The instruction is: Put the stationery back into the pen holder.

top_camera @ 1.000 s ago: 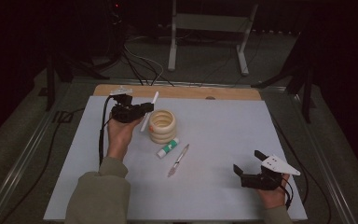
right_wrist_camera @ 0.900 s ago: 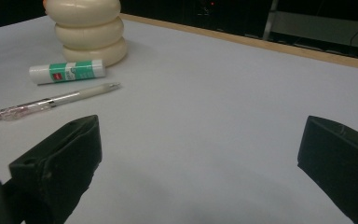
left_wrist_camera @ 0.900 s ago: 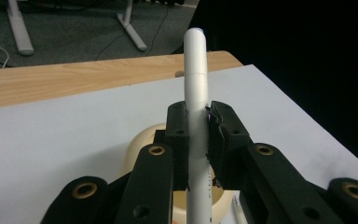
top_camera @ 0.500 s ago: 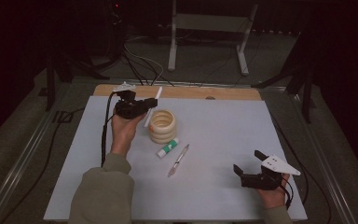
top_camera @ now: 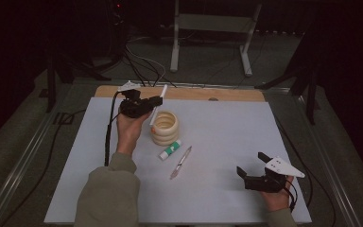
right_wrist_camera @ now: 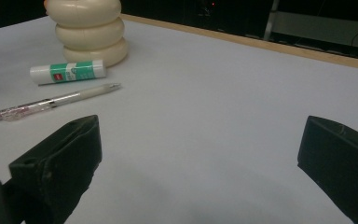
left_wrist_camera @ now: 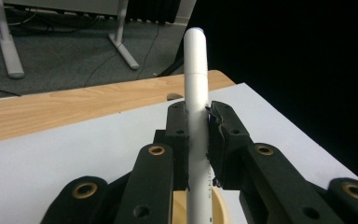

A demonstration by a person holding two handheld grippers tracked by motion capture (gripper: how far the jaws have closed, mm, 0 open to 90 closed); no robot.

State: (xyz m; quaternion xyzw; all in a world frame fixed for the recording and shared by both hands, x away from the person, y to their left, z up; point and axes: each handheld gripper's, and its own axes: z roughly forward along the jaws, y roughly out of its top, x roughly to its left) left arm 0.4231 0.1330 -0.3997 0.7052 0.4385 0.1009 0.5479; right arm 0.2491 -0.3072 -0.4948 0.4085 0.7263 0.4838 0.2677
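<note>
A white marker (left_wrist_camera: 196,98) is clamped upright between the jaws of the left tool (top_camera: 144,105), its lower end held just above the cream ringed holder (top_camera: 165,127) on the white counter (top_camera: 227,142). A glue stick (top_camera: 169,150) and pen (top_camera: 181,162) are seen beside the holder. The right tool (top_camera: 257,170) is held released, well apart.

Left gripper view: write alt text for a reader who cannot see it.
Two black jaws of the left gripper clamp an upright white marker above a cream holder. Beyond lie a white table mat and a wooden table edge.
</note>
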